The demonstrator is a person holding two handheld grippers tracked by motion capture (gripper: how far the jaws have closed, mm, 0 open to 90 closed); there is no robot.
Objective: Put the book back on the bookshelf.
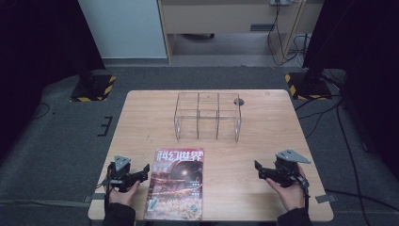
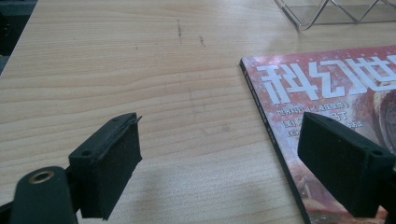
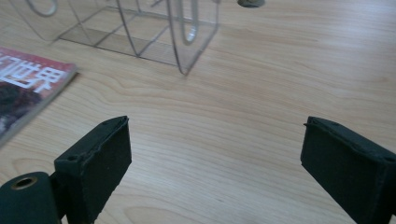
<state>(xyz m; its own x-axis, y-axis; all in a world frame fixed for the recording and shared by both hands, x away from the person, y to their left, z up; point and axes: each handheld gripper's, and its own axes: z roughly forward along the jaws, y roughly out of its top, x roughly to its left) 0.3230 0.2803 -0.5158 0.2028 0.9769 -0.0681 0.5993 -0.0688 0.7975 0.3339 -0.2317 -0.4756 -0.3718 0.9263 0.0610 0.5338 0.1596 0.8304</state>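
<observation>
Both jaws wide open and empty — left gripper (image 1: pixel 141 173) sits just beside the magazine (image 1: pixel 176 183), probably lining up on its spine edge, right gripper (image 1: pixel 259 170) idle.

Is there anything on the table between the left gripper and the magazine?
No, nothing visible. The left gripper sits right beside the magazine, fingers open, with bare wooden table between them. In the left gripper view, one finger already overlaps the magazine's edge.

The left gripper (image 1: pixel 141 173) sits low at the near left, held in the left hand (image 1: pixel 123 193), jaws spread wide. The right gripper (image 1: pixel 258 170) sits at the near right in the right hand (image 1: pixel 289 194), jaws equally wide.
</observation>
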